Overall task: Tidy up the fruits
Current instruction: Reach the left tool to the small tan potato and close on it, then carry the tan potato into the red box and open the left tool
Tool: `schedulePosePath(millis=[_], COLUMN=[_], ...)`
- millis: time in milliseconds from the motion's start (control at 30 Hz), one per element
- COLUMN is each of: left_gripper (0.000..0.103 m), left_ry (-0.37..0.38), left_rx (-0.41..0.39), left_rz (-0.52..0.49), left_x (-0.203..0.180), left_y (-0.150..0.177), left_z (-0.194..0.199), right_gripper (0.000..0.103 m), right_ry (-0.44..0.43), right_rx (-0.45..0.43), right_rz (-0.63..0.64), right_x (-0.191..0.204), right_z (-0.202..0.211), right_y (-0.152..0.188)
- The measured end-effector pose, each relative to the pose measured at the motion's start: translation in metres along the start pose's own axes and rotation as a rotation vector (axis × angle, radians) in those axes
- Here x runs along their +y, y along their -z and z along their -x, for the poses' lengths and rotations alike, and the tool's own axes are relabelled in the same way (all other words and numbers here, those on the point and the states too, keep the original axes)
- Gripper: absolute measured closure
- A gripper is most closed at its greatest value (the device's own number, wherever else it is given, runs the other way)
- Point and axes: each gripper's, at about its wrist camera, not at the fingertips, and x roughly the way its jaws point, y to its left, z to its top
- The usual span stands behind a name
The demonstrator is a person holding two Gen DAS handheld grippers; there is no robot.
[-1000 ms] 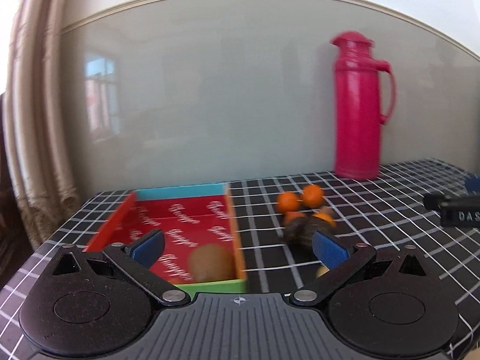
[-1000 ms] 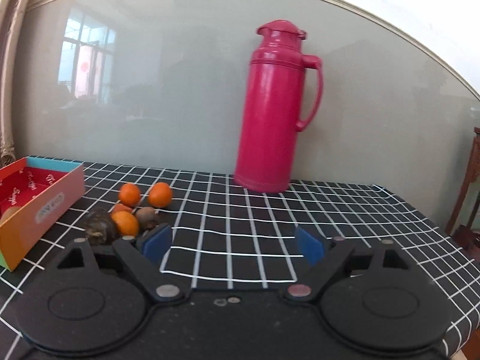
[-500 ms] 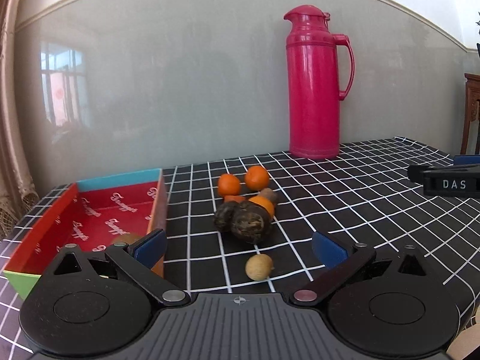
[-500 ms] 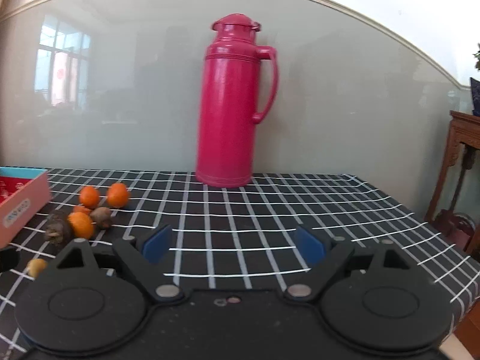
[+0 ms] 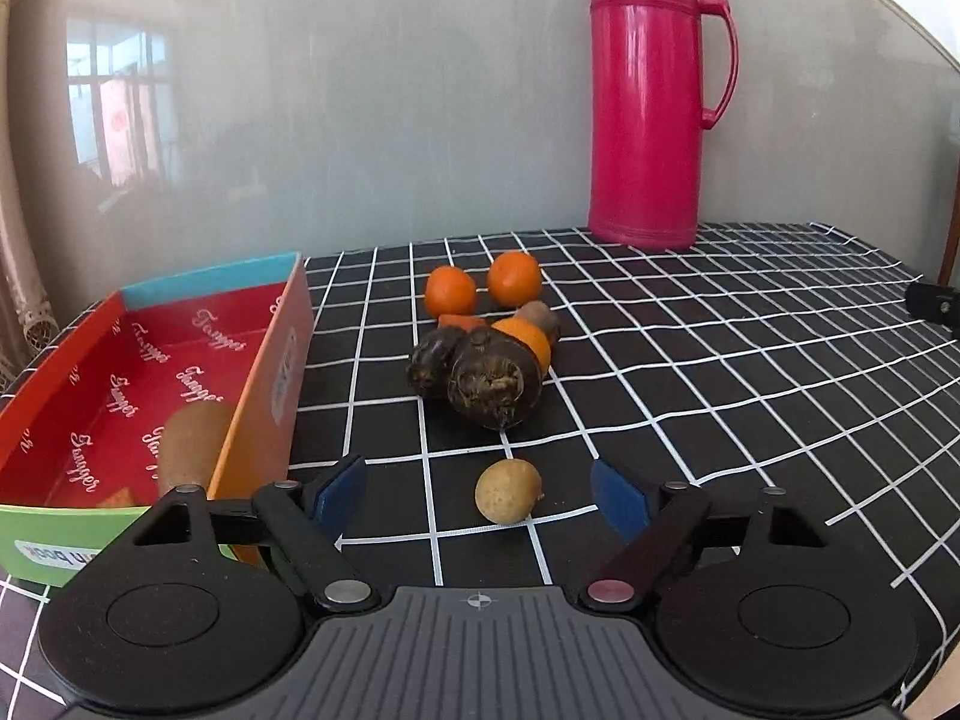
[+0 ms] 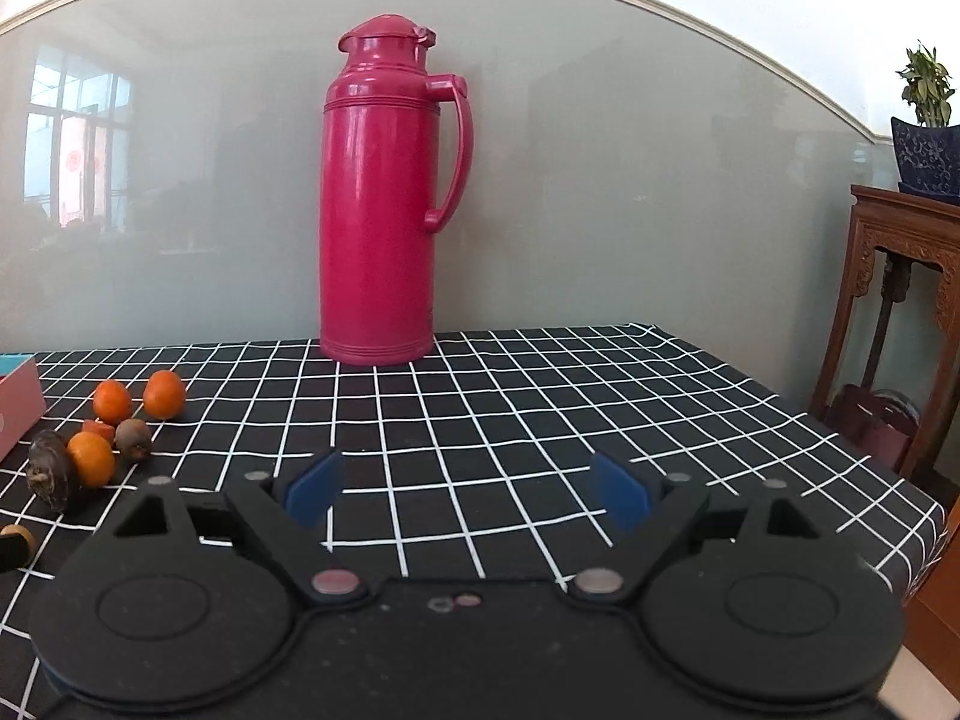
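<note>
A small tan round fruit (image 5: 507, 491) lies on the checked cloth between the open jaws of my left gripper (image 5: 480, 495), untouched. Behind it sit two dark knobbly fruits (image 5: 489, 384), with several oranges (image 5: 451, 291) and a small brown fruit (image 5: 543, 319) around and behind them. A red box (image 5: 141, 360) at the left holds a brown kiwi-like fruit (image 5: 192, 447). My right gripper (image 6: 465, 492) is open and empty over bare cloth, with the fruit pile (image 6: 90, 459) far to its left.
A tall pink thermos (image 5: 645, 96) stands at the back of the table, also in the right wrist view (image 6: 381, 198). A wooden stand (image 6: 906, 324) with a potted plant is beyond the table's right edge. The wall is close behind.
My left gripper has swung right from the box to the fruit pile and closed in on the tan fruit. My right gripper has turned right, shifting the thermos toward centre.
</note>
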Motion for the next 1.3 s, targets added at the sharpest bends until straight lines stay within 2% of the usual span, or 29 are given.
schedulePosePath(millis=[67, 133, 167, 233, 367, 467, 533, 567, 767, 1067, 1300], left_gripper=[0.022, 0.034, 0.037, 0.039, 0.046, 0.059, 0.073, 0.076, 0.076, 0.076, 0.076], left_ry=[-0.001, -0.006, -0.002, -0.001, 0.005, 0.020, 0.032, 0.034, 0.038, 0.029, 0.002], left_rx=[0.011, 0.023, 0.037, 0.064, 0.065, 0.064, 0.063, 0.063, 0.046, -0.085, -0.122], left_rz=[-0.003, -0.007, -0.004, 0.003, 0.009, 0.011, 0.012, 0.011, 0.031, 0.018, 0.040], left_x=[-0.001, -0.003, -0.002, -0.002, -0.003, -0.005, -0.006, -0.006, 0.000, 0.012, 0.035], left_y=[0.001, 0.000, 0.001, 0.002, 0.001, 0.001, 0.001, 0.001, -0.001, -0.005, -0.009], left_z=[-0.004, -0.008, -0.011, -0.017, -0.020, -0.020, -0.020, -0.020, -0.015, 0.016, 0.035], right_gripper=[0.014, 0.014, 0.014, 0.014, 0.014, 0.014, 0.014, 0.014, 0.014, 0.014, 0.014], right_ry=[-0.002, -0.002, -0.001, 0.000, 0.002, 0.004, 0.006, 0.007, 0.003, -0.018, -0.045], right_rx=[-0.002, -0.003, -0.003, -0.003, -0.003, -0.003, -0.001, -0.002, -0.002, 0.002, 0.002], right_rz=[0.000, 0.000, -0.001, -0.004, -0.005, -0.005, -0.007, -0.007, 0.006, 0.016, 0.034], right_x=[0.000, 0.000, -0.001, -0.002, -0.003, -0.003, -0.004, -0.004, 0.000, 0.013, 0.031], right_z=[0.002, 0.002, 0.002, 0.002, 0.002, 0.002, 0.002, 0.003, 0.004, 0.003, 0.004], right_y=[0.000, 0.000, 0.000, 0.000, 0.001, 0.001, 0.002, 0.001, 0.001, -0.001, -0.002])
